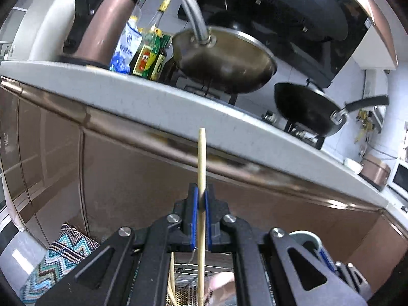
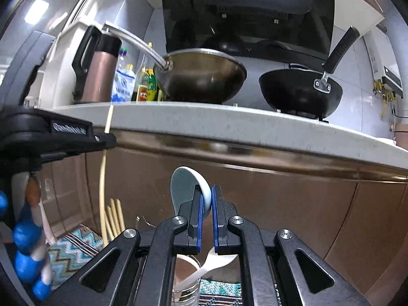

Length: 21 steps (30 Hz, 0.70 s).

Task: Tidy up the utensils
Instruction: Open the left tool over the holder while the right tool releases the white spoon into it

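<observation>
My left gripper is shut on a pale wooden chopstick that stands upright between its blue pads in front of the brown cabinet. The same chopstick and the left gripper's body show at the left of the right wrist view. My right gripper is shut on a light blue ceramic spoon, its bowl up and handle running down behind the fingers. Several more chopsticks stand below, and a metal holder cup sits under the right gripper.
A grey countertop runs across above the brown cabinet fronts. On it stand a steel wok, a black wok, a pink kettle and sauce bottles. A zigzag-patterned cloth lies low left.
</observation>
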Tool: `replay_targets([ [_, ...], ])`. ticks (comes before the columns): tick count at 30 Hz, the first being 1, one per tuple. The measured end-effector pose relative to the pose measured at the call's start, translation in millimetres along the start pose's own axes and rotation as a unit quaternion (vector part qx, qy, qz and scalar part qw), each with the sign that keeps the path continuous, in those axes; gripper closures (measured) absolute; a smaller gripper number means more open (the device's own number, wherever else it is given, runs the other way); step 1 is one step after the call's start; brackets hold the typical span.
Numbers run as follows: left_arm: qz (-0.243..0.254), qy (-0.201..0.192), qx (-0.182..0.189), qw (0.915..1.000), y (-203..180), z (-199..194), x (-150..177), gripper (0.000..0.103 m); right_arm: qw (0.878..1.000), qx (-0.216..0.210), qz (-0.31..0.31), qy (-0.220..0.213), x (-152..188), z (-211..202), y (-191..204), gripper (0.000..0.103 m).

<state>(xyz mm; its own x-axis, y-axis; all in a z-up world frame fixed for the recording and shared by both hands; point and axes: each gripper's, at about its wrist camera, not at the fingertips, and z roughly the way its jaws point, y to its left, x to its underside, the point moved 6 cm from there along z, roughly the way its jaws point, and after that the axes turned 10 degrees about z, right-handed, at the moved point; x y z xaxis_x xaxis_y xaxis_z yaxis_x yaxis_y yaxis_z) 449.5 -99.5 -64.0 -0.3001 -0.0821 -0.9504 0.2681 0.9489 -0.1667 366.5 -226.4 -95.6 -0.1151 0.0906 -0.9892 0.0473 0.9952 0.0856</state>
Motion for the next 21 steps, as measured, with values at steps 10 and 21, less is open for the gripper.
replay_targets([
  [10, 0.027, -0.013, -0.025, 0.9993, 1.4, 28.7, 38.6, 0.099, 0.999, 0.009, -0.03, -0.009, 31.0, 14.2, 7.4, 0.097],
  [21, 0.036, -0.015, -0.038, 0.9985, 9.4, 20.5, 58.5, 0.094, 0.998, 0.016, -0.054, 0.014, 64.5, 15.4, 8.2, 0.089],
])
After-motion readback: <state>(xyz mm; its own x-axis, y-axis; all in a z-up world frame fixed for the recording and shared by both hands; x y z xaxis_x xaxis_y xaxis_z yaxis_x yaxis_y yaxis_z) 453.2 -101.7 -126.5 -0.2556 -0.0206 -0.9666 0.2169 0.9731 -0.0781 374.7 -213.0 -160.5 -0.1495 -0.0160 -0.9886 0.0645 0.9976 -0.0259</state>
